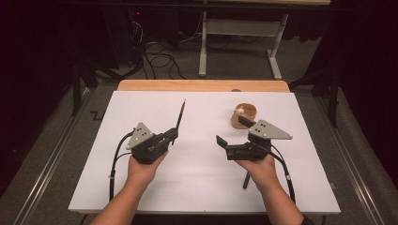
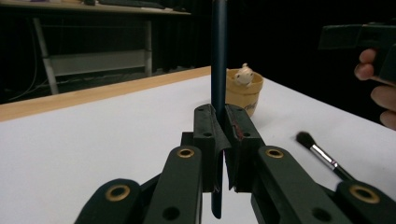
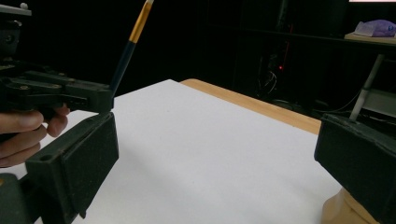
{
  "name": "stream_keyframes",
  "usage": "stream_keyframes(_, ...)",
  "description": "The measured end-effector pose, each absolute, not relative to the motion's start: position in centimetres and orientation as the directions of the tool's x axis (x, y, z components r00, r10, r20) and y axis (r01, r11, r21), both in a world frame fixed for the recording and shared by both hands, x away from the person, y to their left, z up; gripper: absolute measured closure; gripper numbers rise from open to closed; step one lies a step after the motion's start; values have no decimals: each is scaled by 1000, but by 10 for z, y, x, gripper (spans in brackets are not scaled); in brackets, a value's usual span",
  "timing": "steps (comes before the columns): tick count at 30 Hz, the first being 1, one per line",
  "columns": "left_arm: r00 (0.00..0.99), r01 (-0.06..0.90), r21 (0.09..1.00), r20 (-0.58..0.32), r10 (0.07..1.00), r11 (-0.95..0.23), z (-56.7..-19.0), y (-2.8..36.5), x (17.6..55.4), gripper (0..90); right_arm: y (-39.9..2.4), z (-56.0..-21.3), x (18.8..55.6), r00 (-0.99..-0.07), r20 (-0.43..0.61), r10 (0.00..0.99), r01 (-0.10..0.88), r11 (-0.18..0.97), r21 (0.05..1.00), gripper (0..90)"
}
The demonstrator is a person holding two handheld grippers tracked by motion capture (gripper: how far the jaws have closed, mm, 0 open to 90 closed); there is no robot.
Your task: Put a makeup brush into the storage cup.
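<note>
Brush (image 1: 181,114) upright, tip away from person.

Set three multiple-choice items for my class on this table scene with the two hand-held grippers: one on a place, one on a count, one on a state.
1. Where does the round wooden cup stand?
A. on the white sheet, beyond the right gripper
B. on the floor
C. beside the left forearm

2. How many brushes are in the scene?
A. none
B. two
C. five

3. How do the jaws of the left gripper stand?
A. wide open, nothing between them
B. shut on the thin dark-handled brush
C. shut on the wooden cup

Answers:
1 A, since the high view has the cup on the sheet just past the right gripper's open jaws.
2 B, one held in the left gripper and a black-tipped brush lying on the sheet.
3 B, as the left gripper view has both pads pressed against the handle.
</note>
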State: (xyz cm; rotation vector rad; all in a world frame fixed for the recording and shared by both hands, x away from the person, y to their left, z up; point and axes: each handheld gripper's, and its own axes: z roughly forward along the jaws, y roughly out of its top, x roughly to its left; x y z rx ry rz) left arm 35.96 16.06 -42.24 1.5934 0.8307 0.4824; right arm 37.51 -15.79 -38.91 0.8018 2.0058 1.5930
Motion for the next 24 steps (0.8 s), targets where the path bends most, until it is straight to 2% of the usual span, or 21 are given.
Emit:
stream_keyframes(9, 698, 228, 974, -149, 700, -20, -422, 134, 366, 840, -163, -390, 372, -728, 14, 685, 156, 146, 977, 3)
stream_keyframes(24, 751, 239, 967, -131, 647, -82, -438, 114, 348, 839, -154, -400, 368, -753, 58, 656, 196, 139, 971, 4)
